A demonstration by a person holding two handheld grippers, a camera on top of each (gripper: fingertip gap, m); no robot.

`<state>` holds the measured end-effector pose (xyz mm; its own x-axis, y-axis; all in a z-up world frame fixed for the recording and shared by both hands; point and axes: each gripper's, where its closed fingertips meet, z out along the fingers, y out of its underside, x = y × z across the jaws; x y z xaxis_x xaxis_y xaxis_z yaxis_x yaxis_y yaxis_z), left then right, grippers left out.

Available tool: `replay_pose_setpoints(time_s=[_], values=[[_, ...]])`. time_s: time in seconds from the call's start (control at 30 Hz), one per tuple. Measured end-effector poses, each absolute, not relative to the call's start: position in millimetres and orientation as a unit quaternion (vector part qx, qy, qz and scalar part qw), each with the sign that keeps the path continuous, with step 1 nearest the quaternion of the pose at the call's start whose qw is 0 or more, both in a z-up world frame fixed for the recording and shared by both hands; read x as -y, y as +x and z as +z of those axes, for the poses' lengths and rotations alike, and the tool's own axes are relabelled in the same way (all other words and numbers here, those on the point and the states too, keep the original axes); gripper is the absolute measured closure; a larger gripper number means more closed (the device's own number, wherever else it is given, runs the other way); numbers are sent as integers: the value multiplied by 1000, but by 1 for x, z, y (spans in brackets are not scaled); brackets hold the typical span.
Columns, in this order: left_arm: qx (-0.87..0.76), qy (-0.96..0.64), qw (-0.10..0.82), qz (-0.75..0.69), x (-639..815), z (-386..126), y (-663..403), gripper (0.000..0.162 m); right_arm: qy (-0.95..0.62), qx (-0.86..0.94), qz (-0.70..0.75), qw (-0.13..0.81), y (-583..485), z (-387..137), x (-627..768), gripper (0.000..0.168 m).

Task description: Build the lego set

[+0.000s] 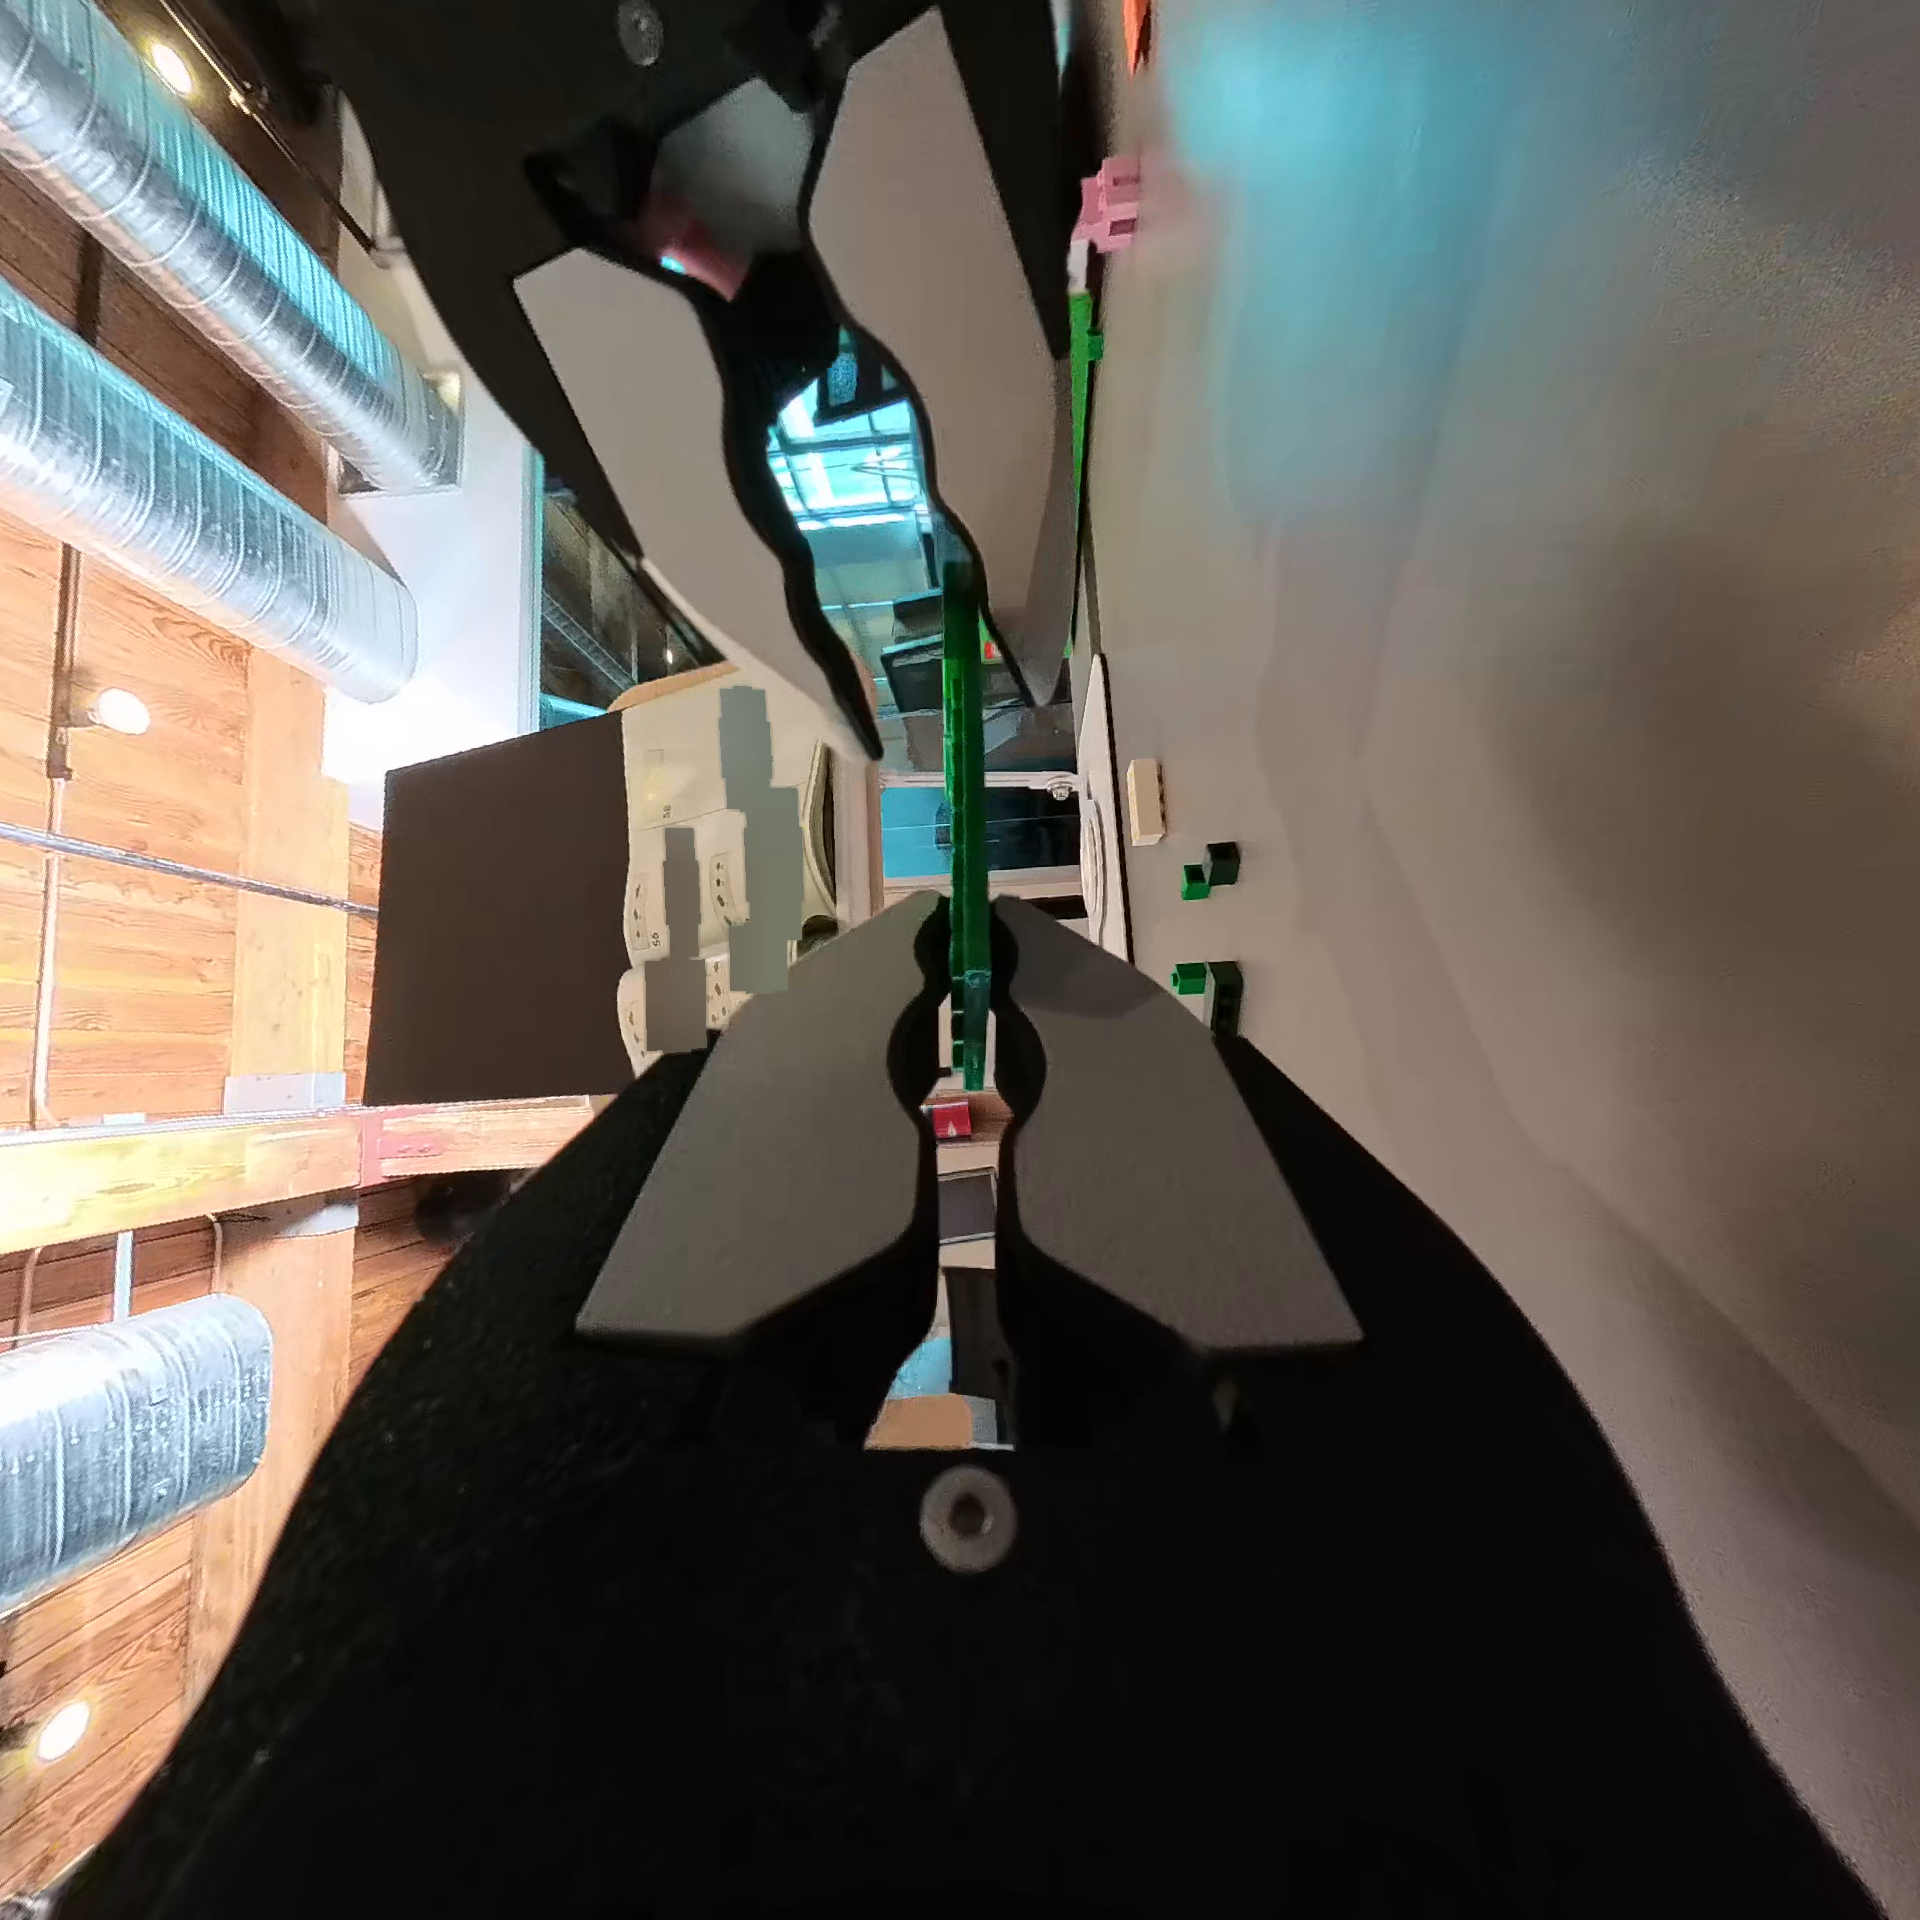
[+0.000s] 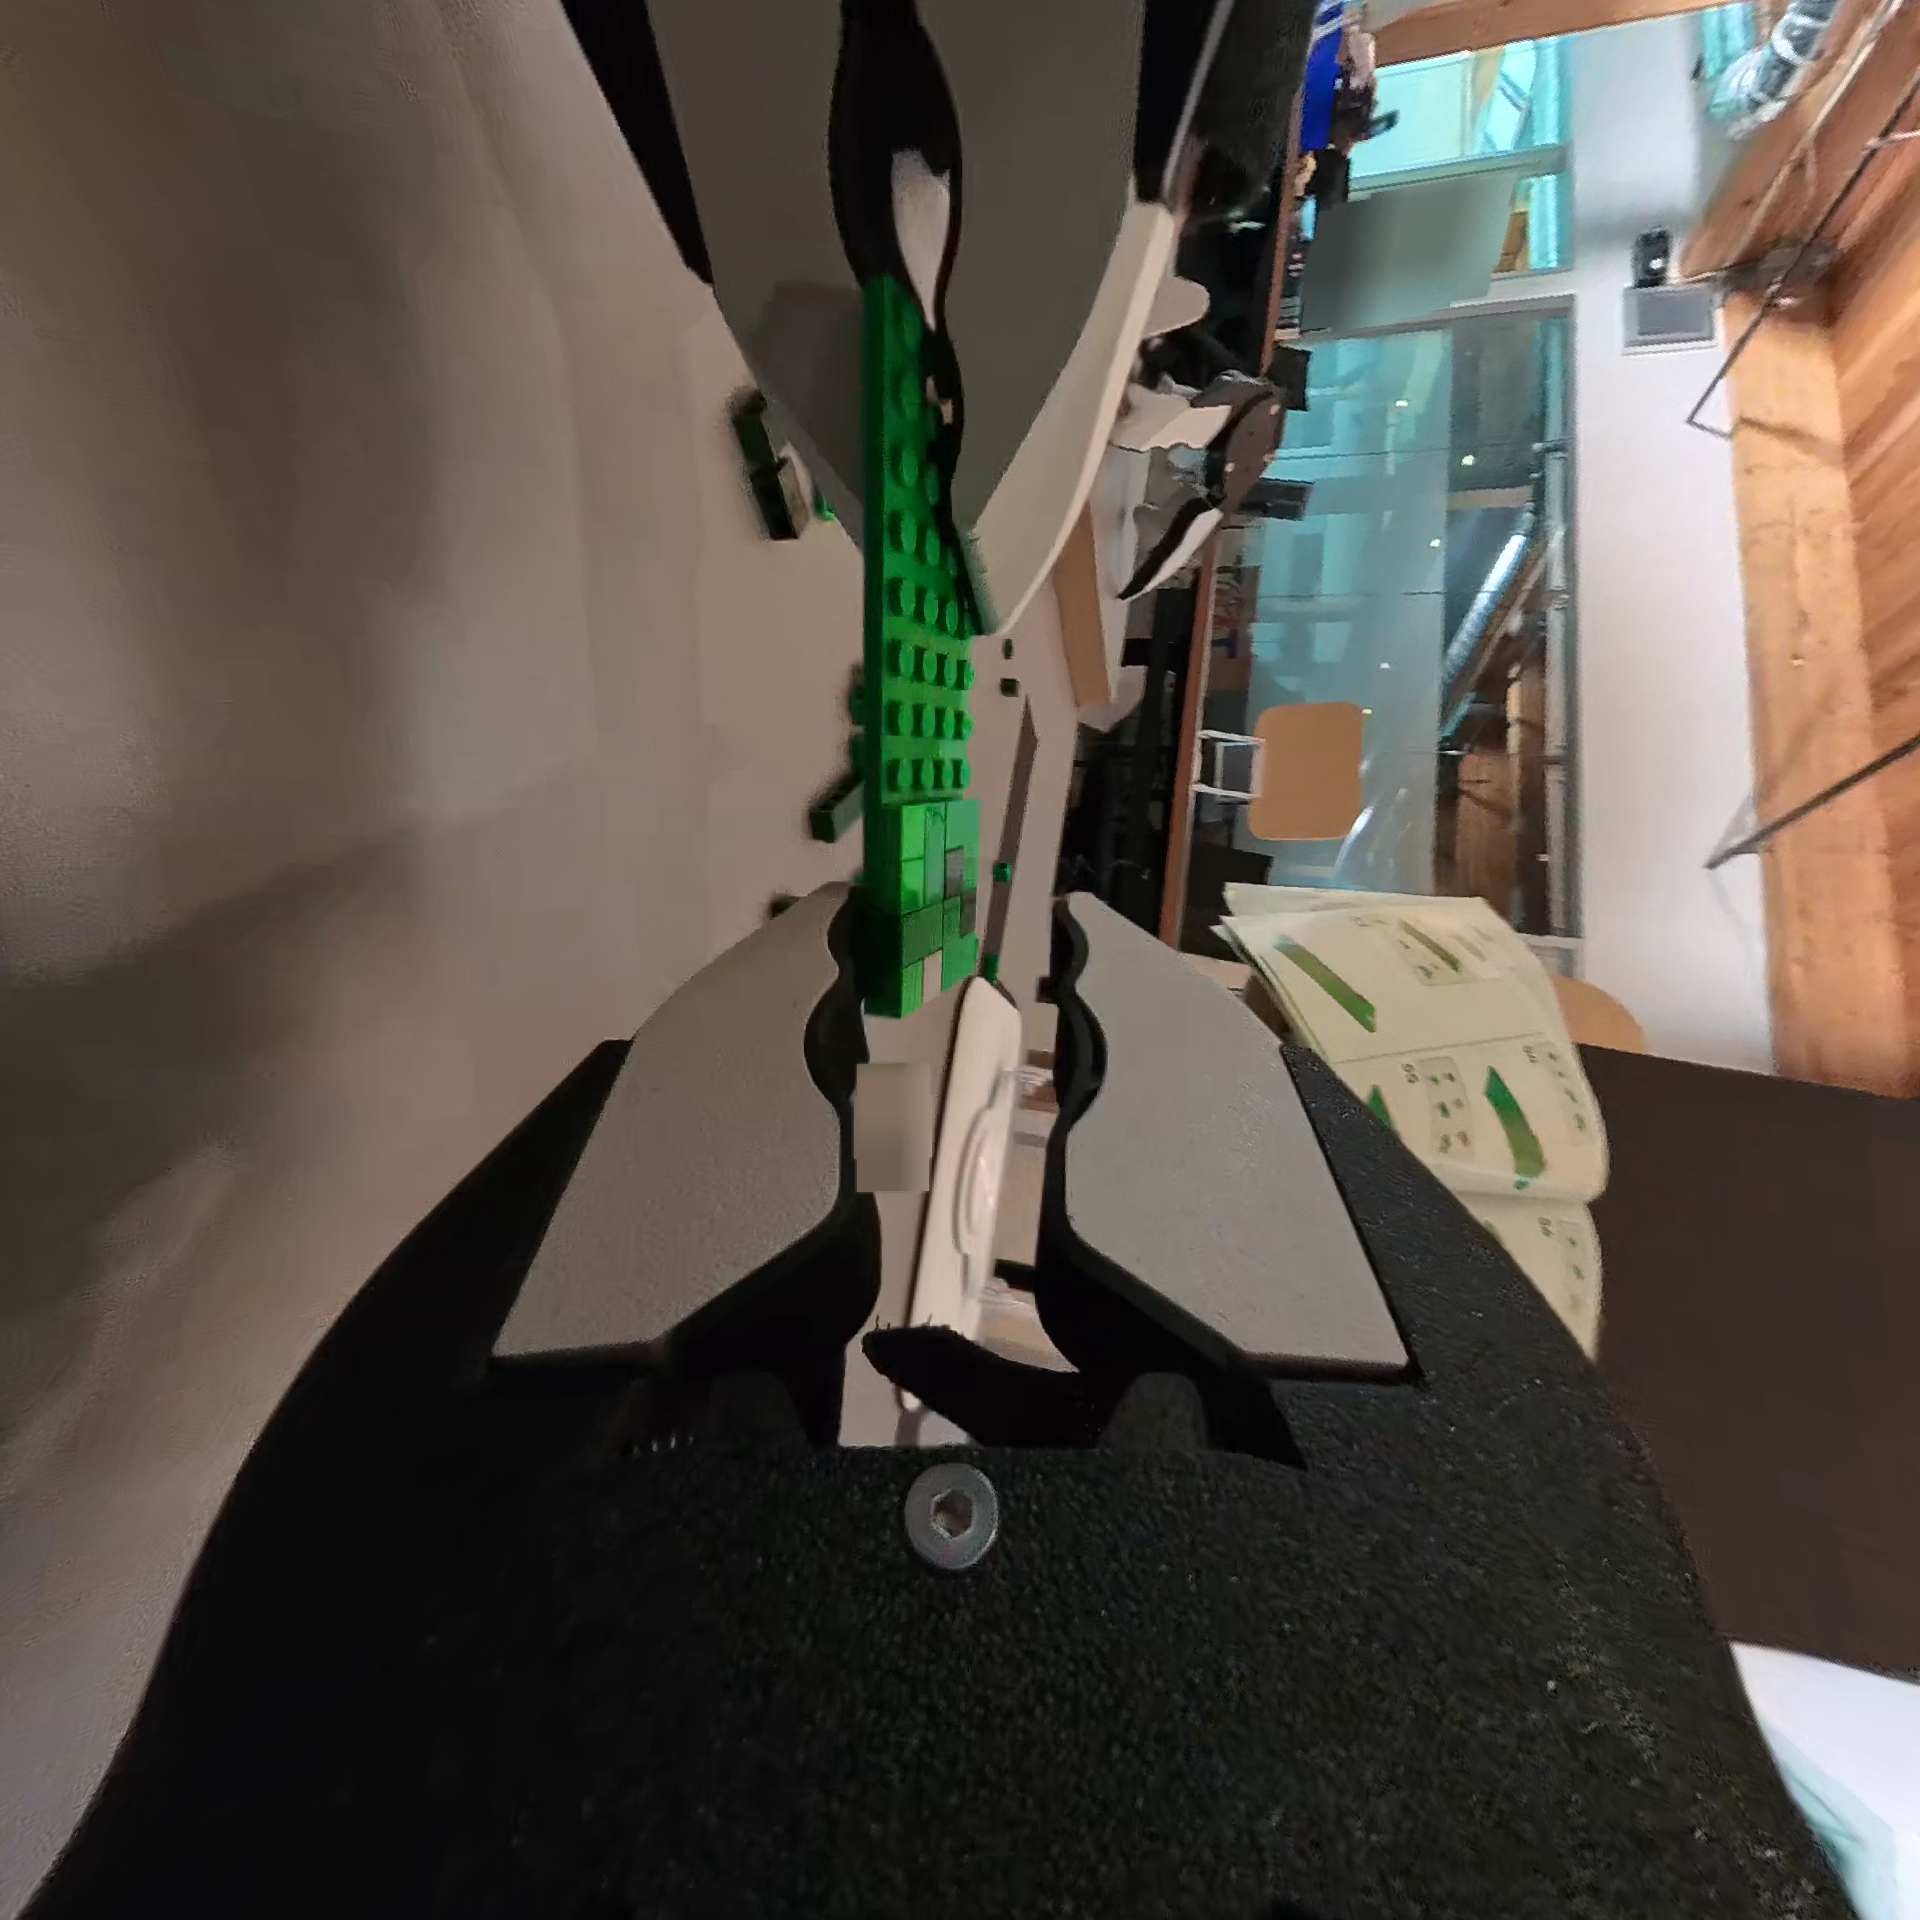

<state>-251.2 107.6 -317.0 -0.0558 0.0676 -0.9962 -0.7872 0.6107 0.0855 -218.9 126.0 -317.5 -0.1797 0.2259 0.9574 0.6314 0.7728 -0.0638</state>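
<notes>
Currently left gripper (image 1: 971, 977) pinched onto green plate (image 1: 966, 831) edge; right gripper (image 2: 951, 956) fingers apart, one touching plate; far end hidden.

Bright daylight, edges warped, bg blurry

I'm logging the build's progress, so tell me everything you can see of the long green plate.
The green plate is a long, thin piece of glossy plastic. Rows of round studs cover most of its face. The end nearest the right claw carries smooth tiles in lighter and darker greens. The plate is held off the table with the left claw pinching one end across its thickness. The tiled end sits between the right claw's spread fingers, which are not closed on it.
</notes>
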Motion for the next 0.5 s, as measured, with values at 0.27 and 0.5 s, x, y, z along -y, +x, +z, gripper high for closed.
replay_pose_setpoints(time_s=[0.27, 0.5], values=[[-631, -299, 638, 324, -110, -314, -254, 156, -237, 730, -236, 596, -218, -313, -130, 162], [-560, -429, 675, 218, -127, -304, -263, 124, -245, 682, -256, 639, -213, -285, -150, 162]])
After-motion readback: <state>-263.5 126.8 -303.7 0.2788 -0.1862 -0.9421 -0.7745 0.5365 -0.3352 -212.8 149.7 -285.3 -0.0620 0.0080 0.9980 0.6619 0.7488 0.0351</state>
